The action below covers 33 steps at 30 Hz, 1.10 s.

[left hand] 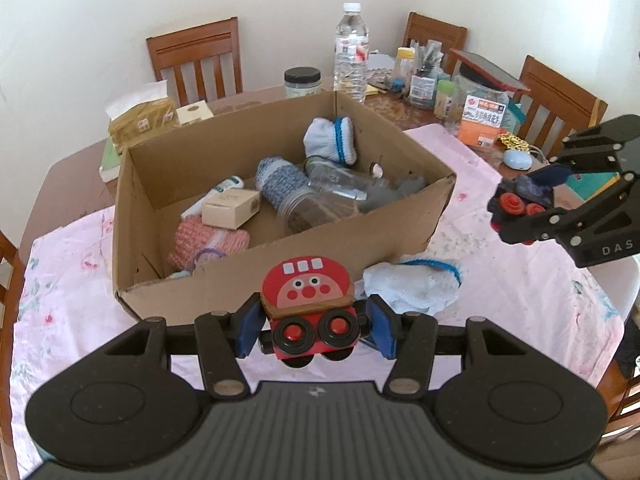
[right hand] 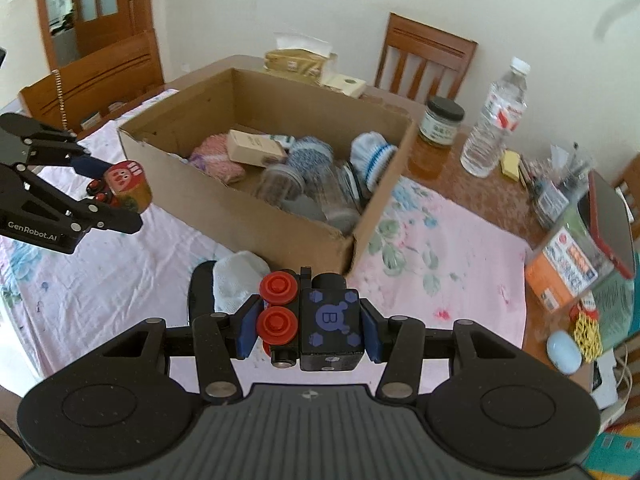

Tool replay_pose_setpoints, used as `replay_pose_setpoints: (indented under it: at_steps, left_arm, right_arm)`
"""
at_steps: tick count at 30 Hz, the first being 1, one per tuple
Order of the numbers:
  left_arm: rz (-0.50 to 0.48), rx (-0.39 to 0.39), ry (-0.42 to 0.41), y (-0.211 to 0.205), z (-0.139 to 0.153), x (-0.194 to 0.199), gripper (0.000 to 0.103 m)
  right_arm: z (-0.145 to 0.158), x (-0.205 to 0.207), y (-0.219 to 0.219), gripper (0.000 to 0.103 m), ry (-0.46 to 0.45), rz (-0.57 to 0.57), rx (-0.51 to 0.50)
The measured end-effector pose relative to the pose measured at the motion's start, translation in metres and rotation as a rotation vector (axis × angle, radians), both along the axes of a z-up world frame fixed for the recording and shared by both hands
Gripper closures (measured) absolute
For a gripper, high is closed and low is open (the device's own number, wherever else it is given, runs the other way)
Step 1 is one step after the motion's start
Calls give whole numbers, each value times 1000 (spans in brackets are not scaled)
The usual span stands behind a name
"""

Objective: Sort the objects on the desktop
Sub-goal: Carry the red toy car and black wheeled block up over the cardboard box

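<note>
My left gripper [left hand: 312, 330] is shut on a red toy train car with a cartoon face [left hand: 310, 304], held above the pink cloth just in front of the cardboard box [left hand: 280, 252]. It also shows in the right wrist view [right hand: 120, 186]. My right gripper [right hand: 306, 328] is shut on a black toy car with red wheels [right hand: 320, 320], held near the box's near corner [right hand: 344, 256]; it shows at the right of the left wrist view [left hand: 520, 204]. The box holds socks, jars, a small carton and a pink knit piece. A white sock [left hand: 412, 284] lies on the cloth beside the box.
A pink flowered cloth [left hand: 500, 280] covers the wooden table. Behind the box stand a water bottle [left hand: 351, 52], a dark-lidded jar [left hand: 302, 82] and a tissue pack [left hand: 140, 118]. Clutter of boxes, bottles and a light blue case [right hand: 564, 350] fills the right side. Wooden chairs surround the table.
</note>
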State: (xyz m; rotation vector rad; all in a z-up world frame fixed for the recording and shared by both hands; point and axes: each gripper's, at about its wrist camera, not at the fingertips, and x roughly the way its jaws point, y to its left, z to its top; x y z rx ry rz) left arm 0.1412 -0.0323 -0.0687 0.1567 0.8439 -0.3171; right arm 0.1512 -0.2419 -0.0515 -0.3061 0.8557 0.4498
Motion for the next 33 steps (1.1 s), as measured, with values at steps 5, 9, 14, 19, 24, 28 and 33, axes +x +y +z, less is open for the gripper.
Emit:
replay_pose_setpoints:
  at_steps: [5,9,14,19,24,28,33]
  left_arm:
    - [-6,2,-11,0,9,3,48]
    - [-5,8,-23,2,18,10,48]
    - [2,17,-48,6,29,20,48]
    - [21,23,-56,13,35,30,48]
    - [33,44,-69,19,38,41,48]
    - [42,58,-70,23,38,51,48]
    - [49,83,-69,27,38,63,48]
  right_arm:
    - [10,4,5,48,-7,30,5]
    - [20,9,10,48,-23,55,8]
    - [31,18,20,48,-50,96,-1]
    - [41,26,31,48,-79,131,-7]
    - [48,33,39,48,-92,159,-4]
    - [51,42,50,48,-96,174,9]
    - [50,53,66,48,-92,199,23]
